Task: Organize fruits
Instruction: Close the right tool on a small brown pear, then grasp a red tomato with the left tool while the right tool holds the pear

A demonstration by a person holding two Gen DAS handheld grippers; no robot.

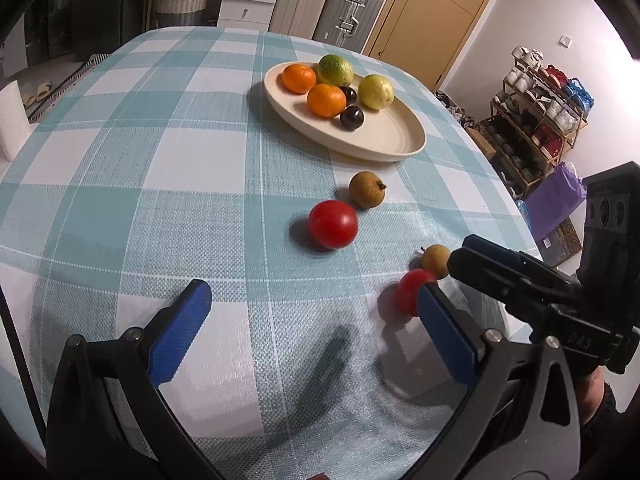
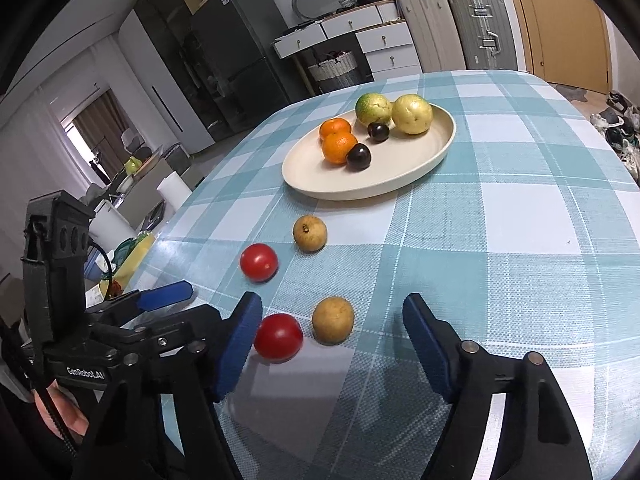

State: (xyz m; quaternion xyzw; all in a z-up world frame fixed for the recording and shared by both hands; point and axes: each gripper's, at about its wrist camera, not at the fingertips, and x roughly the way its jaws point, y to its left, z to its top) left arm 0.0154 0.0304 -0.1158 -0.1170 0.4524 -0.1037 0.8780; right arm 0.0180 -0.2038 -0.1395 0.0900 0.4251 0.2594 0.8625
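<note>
A cream oval plate (image 1: 400,136) (image 2: 400,172) holds two oranges (image 1: 326,100), a green citrus (image 1: 335,69), a yellow fruit (image 1: 375,91) and two dark plums (image 1: 352,117). Loose on the checked cloth lie two red tomatoes (image 1: 333,224) (image 1: 410,290) and two brown round fruits (image 1: 367,189) (image 1: 435,261). My left gripper (image 1: 312,300) is open and empty, low over the cloth. My right gripper (image 2: 332,320) is open, its jaws on either side of the near tomato (image 2: 279,337) and near brown fruit (image 2: 333,320).
The table's right edge (image 1: 516,208) drops to a shoe rack (image 1: 536,120) and a purple bag (image 1: 556,200). Suitcases (image 2: 476,32) and drawers (image 2: 384,40) stand beyond the far edge. The far tomato (image 2: 259,262) and far brown fruit (image 2: 310,233) lie between the right gripper and plate.
</note>
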